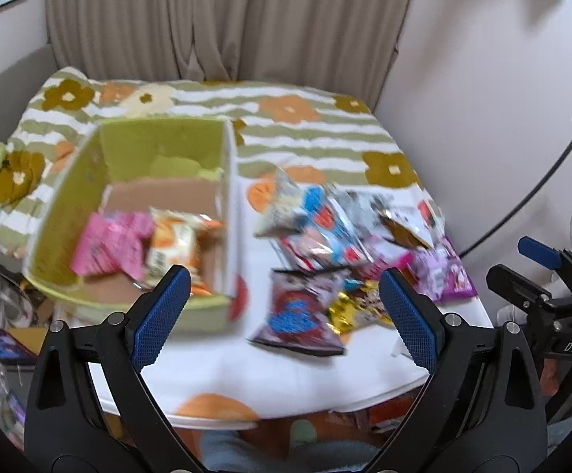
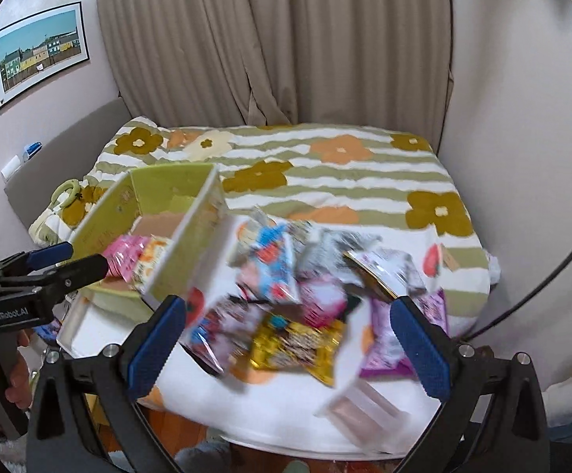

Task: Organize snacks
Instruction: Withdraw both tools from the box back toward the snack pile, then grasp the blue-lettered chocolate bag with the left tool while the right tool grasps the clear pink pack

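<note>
A green cardboard box (image 1: 69, 197) stands on the left of a white table (image 1: 266, 378). It holds a pink snack packet (image 1: 108, 244) and an orange-and-white packet (image 1: 173, 244). A pile of snack packets (image 1: 345, 232) lies to its right, with a dark packet with a blue heart (image 1: 299, 315) and a gold packet (image 1: 345, 311) nearest. My left gripper (image 1: 284, 315) is open and empty, above the table's near edge. My right gripper (image 2: 286, 343) is open and empty above the gold packet (image 2: 297, 345). The box (image 2: 183, 244) and pile (image 2: 317, 276) also show there.
A bed with a green-striped flowered cover (image 1: 305, 130) lies behind the table, curtains (image 1: 226, 15) beyond. A clear plastic piece (image 2: 360, 406) sits on the table's near right. A black cable (image 2: 542, 287) hangs at right. Clutter (image 1: 2, 347) lies on the floor at left.
</note>
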Action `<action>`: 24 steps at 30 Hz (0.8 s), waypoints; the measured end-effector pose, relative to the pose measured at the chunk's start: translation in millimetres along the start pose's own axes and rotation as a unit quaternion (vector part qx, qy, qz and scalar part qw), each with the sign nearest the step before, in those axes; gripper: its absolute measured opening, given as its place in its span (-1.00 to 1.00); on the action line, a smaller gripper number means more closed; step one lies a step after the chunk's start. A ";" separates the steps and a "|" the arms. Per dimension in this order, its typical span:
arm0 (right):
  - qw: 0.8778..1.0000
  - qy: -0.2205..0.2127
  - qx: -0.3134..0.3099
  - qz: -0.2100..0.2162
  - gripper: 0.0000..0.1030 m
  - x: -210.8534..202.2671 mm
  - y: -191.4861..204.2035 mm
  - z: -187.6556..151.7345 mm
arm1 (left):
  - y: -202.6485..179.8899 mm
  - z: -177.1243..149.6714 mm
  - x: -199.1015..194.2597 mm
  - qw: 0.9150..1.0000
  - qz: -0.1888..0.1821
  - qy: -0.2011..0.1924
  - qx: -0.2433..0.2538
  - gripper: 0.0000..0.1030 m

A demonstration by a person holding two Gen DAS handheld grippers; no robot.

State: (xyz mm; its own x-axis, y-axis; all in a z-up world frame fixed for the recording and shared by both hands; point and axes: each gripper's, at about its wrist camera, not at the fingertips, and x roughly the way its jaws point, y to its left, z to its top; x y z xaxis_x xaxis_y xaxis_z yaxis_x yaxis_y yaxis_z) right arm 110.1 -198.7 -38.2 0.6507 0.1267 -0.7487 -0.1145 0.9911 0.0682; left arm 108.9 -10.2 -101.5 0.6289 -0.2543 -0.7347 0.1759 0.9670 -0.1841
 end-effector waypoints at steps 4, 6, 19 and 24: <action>1.000 0.020 -0.008 0.013 1.00 5.0 -36.8 -18.3 | -32.4 -20.1 24.3 1.000 0.012 0.019 0.005 0.86; 0.999 0.034 -0.017 0.021 1.00 13.4 -51.4 -28.1 | -41.5 -29.2 38.2 0.999 0.024 0.029 0.012 0.86; 0.985 0.142 -0.084 0.054 1.00 94.6 -88.5 -110.0 | -53.2 -74.5 144.5 0.985 0.097 0.091 0.109 0.86; 0.978 0.170 -0.107 0.060 1.00 117.5 -88.3 -127.4 | -48.5 -82.6 170.8 0.978 0.119 0.100 0.138 0.86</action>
State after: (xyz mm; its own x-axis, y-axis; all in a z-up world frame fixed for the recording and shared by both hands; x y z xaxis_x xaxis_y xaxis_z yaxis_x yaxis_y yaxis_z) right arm 101.1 -276.6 -216.2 0.3405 0.1855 -0.9218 -0.3532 0.9338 0.0574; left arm 145.2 -99.5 -271.9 0.5219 0.0117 -0.8529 0.2578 0.9510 0.1708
